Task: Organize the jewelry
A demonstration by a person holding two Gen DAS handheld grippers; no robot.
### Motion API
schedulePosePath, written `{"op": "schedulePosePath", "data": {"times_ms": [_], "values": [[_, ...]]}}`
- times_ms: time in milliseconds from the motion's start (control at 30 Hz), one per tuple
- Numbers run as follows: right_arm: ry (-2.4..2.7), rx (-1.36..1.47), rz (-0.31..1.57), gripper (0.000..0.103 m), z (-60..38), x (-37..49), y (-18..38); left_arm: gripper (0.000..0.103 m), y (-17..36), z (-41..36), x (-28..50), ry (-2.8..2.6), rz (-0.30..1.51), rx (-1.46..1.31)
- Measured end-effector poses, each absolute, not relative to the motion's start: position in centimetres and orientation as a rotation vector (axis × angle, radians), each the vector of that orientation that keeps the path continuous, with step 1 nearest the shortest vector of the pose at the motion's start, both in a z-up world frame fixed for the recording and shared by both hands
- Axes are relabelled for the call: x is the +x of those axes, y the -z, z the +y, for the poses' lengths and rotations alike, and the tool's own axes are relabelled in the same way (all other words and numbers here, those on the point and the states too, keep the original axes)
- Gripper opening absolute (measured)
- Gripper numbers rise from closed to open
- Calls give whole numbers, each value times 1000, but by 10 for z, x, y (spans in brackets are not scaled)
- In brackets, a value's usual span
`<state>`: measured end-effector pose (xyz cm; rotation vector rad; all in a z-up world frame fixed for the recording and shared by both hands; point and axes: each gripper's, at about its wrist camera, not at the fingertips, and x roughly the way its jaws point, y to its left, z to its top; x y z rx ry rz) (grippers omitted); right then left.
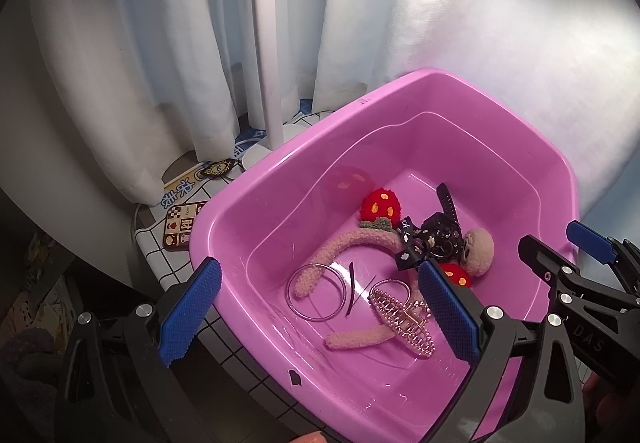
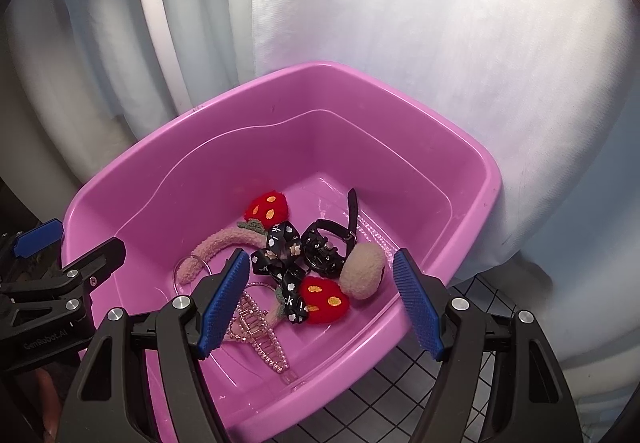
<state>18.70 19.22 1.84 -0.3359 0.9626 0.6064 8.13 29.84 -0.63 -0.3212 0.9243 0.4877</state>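
A pink plastic basin [image 1: 280, 171] [image 2: 168, 147] holds the jewelry. Inside lie a fuzzy pink headband [image 1: 360, 239] [image 2: 224, 239] with red strawberries [image 1: 380, 205] [image 2: 267, 205], a black watch [image 1: 440, 231] [image 2: 324, 247], a black printed bow [image 2: 280, 239], silver bangles [image 1: 316, 293], a black hairpin [image 1: 352, 289] and a pearl claw clip [image 1: 402, 319] [image 2: 260, 339]. My left gripper [image 1: 320, 319] is open and empty above the basin's near side, over the bangles and clip. My right gripper [image 2: 320, 303] is open and empty above the strawberries and bow; it also shows in the left wrist view [image 1: 556, 247].
The basin stands on a white grid-pattern tablecloth [image 1: 232, 347] [image 2: 400, 395]. White curtains [image 1: 180, 43] [image 2: 400, 43] hang behind. A white lamp pole [image 1: 266, 43] rises at the back left, beside a patterned phone case [image 1: 184, 223] and a small dark badge [image 1: 218, 167].
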Motion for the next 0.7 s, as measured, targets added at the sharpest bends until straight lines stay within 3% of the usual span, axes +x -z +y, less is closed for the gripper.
{"op": "schedulePosePath", "data": {"times_ms": [700], "values": [[-613,-341,960,71,192,184,-19,97,9,298,78,-478,937,-333]]}}
